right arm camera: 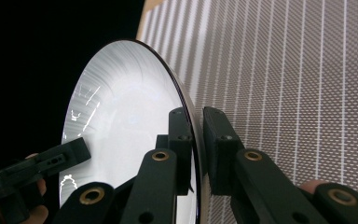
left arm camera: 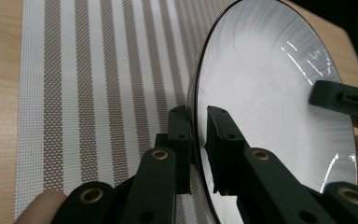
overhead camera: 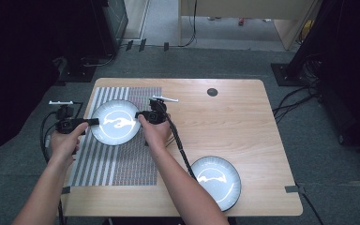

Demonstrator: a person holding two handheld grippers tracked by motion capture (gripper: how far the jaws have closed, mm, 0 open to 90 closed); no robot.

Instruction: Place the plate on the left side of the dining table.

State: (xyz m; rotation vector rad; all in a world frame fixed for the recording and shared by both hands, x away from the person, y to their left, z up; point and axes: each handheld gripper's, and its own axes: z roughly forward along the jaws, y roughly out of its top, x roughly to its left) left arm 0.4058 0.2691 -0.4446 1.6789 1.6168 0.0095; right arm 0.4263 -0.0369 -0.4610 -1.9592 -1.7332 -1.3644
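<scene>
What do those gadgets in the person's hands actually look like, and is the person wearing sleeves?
Each handheld black two-jaw gripper, left and right, has blocky matte jaws on arms with brass-ringed rivets. A black cable trails from the right one. The forearms are bare, no sleeves.

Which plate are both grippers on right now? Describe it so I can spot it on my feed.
On the wooden table, find the striped placemat at the left. The white plate over its far end is gripped at opposite rims by the left gripper and right gripper. The other plate sits near the right front edge.
</scene>
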